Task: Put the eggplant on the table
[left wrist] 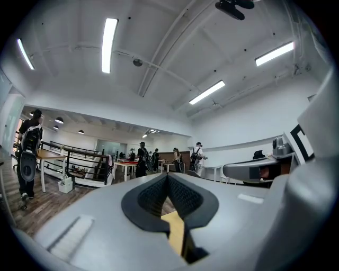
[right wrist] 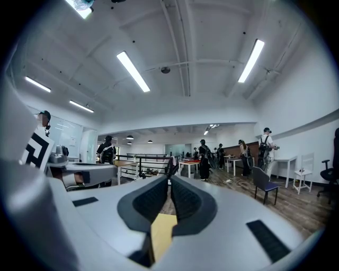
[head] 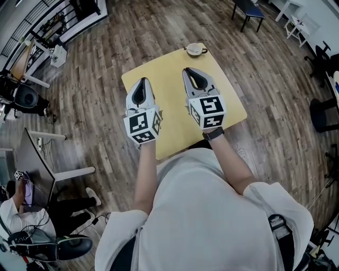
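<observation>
No eggplant shows in any view. In the head view both grippers are held level, side by side over the small yellow table (head: pixel 169 114). My left gripper (head: pixel 142 80) is shut, its pads meeting at the tips with nothing between them; its own view shows the same closed tips (left wrist: pixel 167 174). My right gripper (head: pixel 189 69) is also shut and empty, with its pads together in its own view (right wrist: pixel 170 177). Both point toward the table's far edge.
A small cup on a saucer (head: pixel 195 50) stands at the table's far corner. Wooden floor surrounds the table. A blue chair (head: pixel 249 10) stands beyond it, a desk with a seated person (head: pixel 21 206) is at lower left, and several people stand far off (left wrist: pixel 142 159).
</observation>
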Tool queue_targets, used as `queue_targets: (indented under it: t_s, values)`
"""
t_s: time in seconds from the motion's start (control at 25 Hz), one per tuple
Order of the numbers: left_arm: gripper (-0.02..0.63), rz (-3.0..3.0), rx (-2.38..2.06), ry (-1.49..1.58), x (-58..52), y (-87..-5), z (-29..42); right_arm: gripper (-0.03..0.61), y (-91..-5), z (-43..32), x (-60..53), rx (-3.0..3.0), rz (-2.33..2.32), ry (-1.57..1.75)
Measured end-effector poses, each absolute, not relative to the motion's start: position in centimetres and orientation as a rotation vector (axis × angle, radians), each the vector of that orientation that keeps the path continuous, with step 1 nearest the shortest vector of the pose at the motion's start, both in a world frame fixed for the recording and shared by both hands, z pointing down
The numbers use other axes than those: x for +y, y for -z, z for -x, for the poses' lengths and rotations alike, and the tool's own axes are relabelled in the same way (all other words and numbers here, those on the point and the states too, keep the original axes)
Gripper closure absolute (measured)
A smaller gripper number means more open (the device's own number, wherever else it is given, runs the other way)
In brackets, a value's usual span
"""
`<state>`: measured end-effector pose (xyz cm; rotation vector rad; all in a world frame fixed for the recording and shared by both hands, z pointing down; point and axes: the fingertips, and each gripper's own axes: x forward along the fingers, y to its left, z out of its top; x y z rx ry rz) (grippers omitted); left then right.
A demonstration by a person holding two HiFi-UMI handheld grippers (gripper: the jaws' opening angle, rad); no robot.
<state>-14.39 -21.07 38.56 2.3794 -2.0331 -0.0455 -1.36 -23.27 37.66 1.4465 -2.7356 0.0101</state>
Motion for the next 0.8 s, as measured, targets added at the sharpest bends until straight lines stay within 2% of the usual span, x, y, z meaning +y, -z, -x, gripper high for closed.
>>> queue_targets:
  t_s: [0.8]
  values:
    - [0.604,-2.393,-1.998,0.037,-21.0,-39.5,13.0,0.557,-38.6,0.6,-23.1,-2.733,-1.438,-0.018]
